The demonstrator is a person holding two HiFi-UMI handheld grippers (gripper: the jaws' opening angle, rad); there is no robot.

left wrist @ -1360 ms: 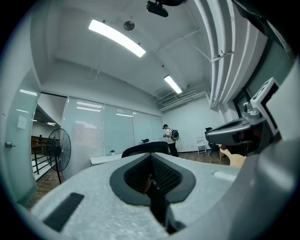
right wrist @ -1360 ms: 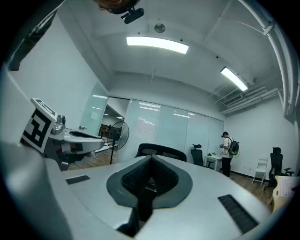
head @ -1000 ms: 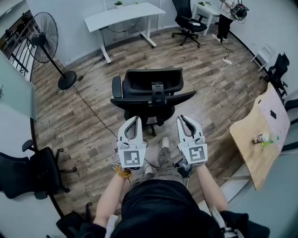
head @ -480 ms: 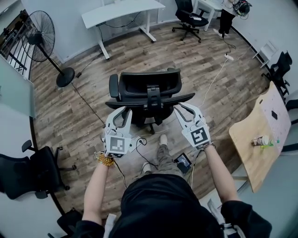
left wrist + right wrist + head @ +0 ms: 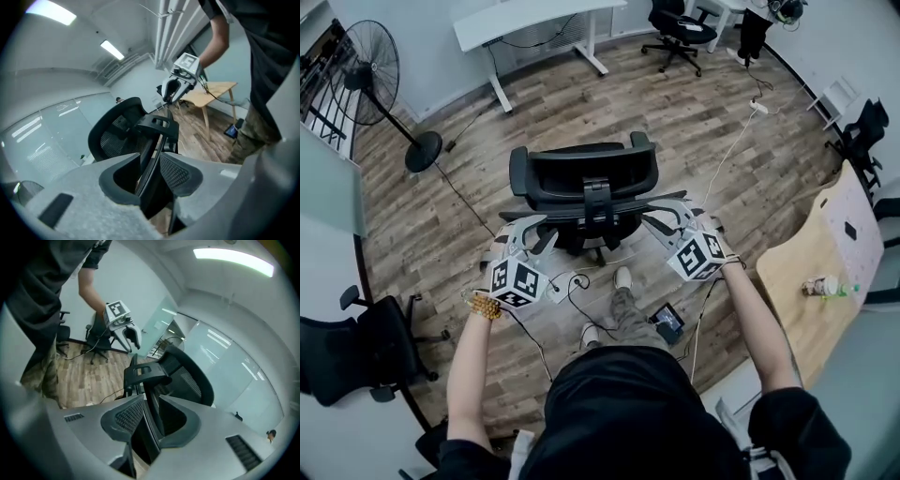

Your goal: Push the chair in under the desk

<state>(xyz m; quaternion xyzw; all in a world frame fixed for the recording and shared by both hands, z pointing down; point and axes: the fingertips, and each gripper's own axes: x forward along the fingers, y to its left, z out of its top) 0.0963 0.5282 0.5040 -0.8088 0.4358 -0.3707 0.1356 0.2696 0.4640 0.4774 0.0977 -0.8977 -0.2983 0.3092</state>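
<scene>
Chair [image 5: 584, 178]: both your grippers straddle the top rim of its backrest [image 5: 591, 210], one at each end.

Left gripper [image 5: 149, 158]: jaws partway open and have just been opening. The thin rim runs between them, but the pads don't clamp it.

Right gripper [image 5: 151, 402]: same story. Its jaws are partway open and just been opening, rim in the gap, no squeeze visible.

In the head view the left gripper sits at the rim's left end and the right at its right end, both pointing toward the top of the frame.

The chair stands mid-frame on the wood floor [image 5: 712, 141], with its back toward you. The white desk [image 5: 516, 17] is at the top edge, well apart from the chair. A standing fan [image 5: 370, 70] is upper left and a wooden table [image 5: 806, 267] is at the right edge.
</scene>
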